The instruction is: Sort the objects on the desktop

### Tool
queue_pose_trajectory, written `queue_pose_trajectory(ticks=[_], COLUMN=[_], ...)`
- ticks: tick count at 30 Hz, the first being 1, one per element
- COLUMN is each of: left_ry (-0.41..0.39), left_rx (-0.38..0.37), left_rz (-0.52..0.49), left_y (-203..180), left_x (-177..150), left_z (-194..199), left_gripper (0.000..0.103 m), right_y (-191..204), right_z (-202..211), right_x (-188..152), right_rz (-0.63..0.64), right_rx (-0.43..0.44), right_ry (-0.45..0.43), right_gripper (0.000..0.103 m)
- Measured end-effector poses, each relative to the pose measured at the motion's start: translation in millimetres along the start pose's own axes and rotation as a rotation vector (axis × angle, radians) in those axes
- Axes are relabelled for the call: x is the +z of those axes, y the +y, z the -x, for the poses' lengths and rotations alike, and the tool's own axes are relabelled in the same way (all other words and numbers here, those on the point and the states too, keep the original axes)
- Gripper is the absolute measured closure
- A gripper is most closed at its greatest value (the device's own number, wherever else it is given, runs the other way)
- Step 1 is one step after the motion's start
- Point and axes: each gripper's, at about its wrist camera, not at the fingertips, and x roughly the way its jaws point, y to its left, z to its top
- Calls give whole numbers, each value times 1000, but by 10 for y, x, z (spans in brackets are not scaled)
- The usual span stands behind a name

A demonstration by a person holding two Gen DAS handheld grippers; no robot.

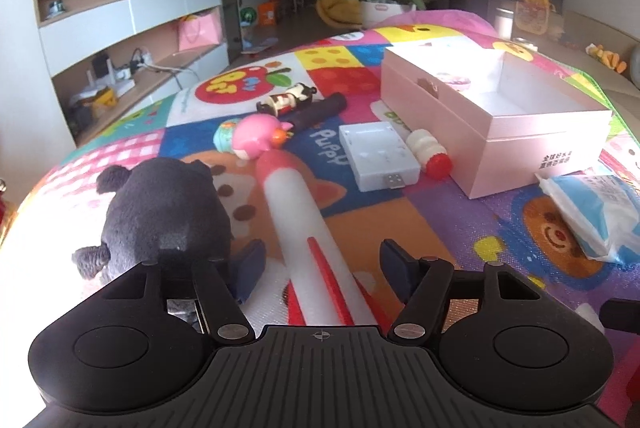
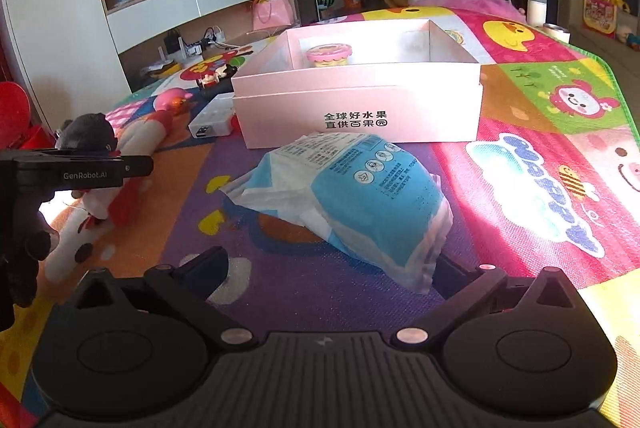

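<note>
The pink box (image 2: 360, 108) carries black print "全球好水果 直供百果园" on its front; the left gripper (image 2: 76, 168) reads "GenRobot.AI"; the play mat (image 1: 332, 148) shows "Puppy".

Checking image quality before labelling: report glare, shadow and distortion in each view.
Left wrist: sun blows out the play mat beside the dark plush toy; fisheye bends the pink box. Right wrist: glare whitens the mat right of the tissue pack; left edge in shadow.

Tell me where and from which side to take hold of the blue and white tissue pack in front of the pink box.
Grip the tissue pack across its narrower near end, coming from the near side with the right gripper, whose open jaws already straddle that end. The pack is soft and lies flat, so a pinch across the bulge should probably hold.
</note>
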Motion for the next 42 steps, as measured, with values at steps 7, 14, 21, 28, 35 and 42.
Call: queue_pose_trajectory(ticks=[7,14,21,28,35,42], left_ry=[2,2,-20,3,9,7], left_rx=[4,-84,-201,-200,-229,-247], left_rz=[16,-13,-39,10,5,-22], left_y=[8,4,-119,-73,-155,-256], left_x=[-55,-278,-414,-484,-494,-524], left_z=[31,354,651,620,606,657], left_gripper=[67,67,49,33,24,10], right_y=[106,-136,-435,-630,-266,46], right_z=[-30,333,311,-167,90,464], right_x=[-5,109,478,495,62,100], right_rz=[84,30,-25,2,104,174], right_rx=[-41,79,-206,-260,-52,37], right_ry=[28,-103,-229,-33,14,-117], right_gripper=[0,0,19,50,45,16])
